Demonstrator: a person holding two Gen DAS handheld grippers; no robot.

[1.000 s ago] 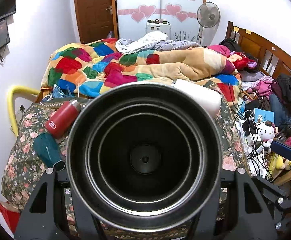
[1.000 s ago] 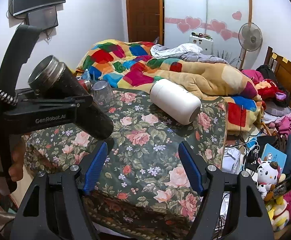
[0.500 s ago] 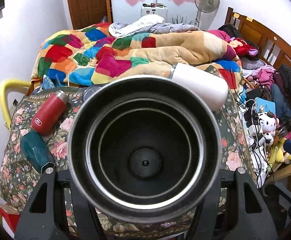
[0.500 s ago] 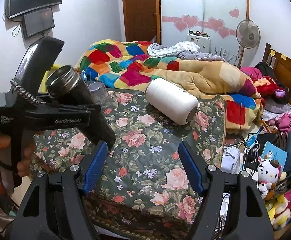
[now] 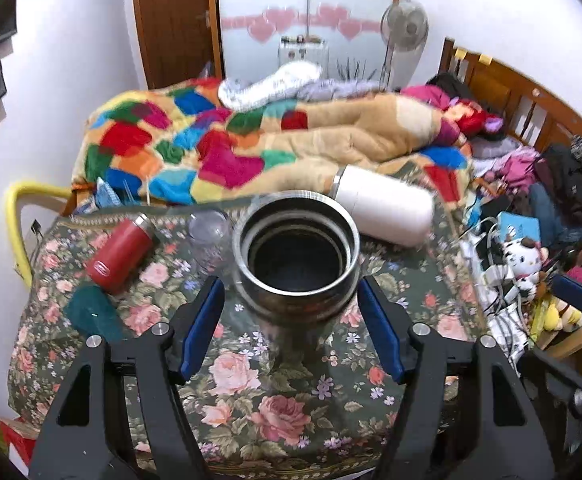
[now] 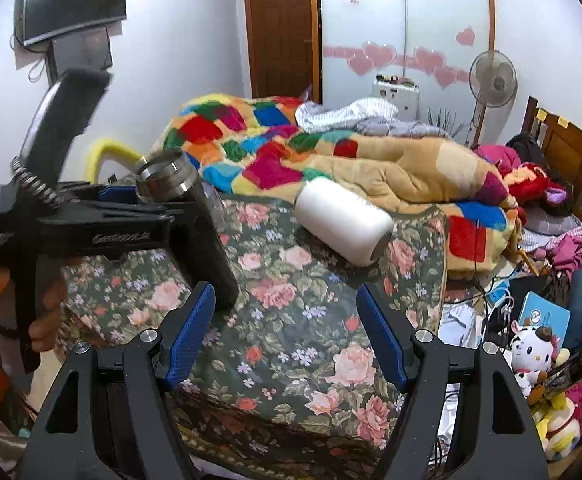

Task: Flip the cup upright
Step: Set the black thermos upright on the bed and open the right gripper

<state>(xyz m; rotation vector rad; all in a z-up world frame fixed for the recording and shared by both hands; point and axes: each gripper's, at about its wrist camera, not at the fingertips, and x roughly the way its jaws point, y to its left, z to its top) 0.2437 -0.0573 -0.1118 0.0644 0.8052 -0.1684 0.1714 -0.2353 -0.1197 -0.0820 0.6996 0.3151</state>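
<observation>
The black steel cup (image 5: 298, 258) stands upright on the floral table cloth (image 5: 251, 380), open mouth up, with a silver rim. My left gripper (image 5: 291, 320) is open, its blue pads on either side of the cup and apart from it. In the right wrist view the cup (image 6: 195, 216) stands at the left, partly hidden by the left gripper's body (image 6: 103, 228), held by a hand. My right gripper (image 6: 287, 328) is open and empty above the table's front part.
A white bottle (image 5: 383, 210) lies on its side at the back right; it also shows in the right wrist view (image 6: 343, 226). A red flask (image 5: 121, 254) lies at the left, a clear cup (image 5: 209, 236) and a teal object (image 5: 91, 314) near it. A bed with a patchwork quilt (image 5: 251, 144) is behind.
The left gripper has opened and let go of the cup, which now stands upright on the table. The gripper has drawn back from it. The right gripper has hardly moved.
</observation>
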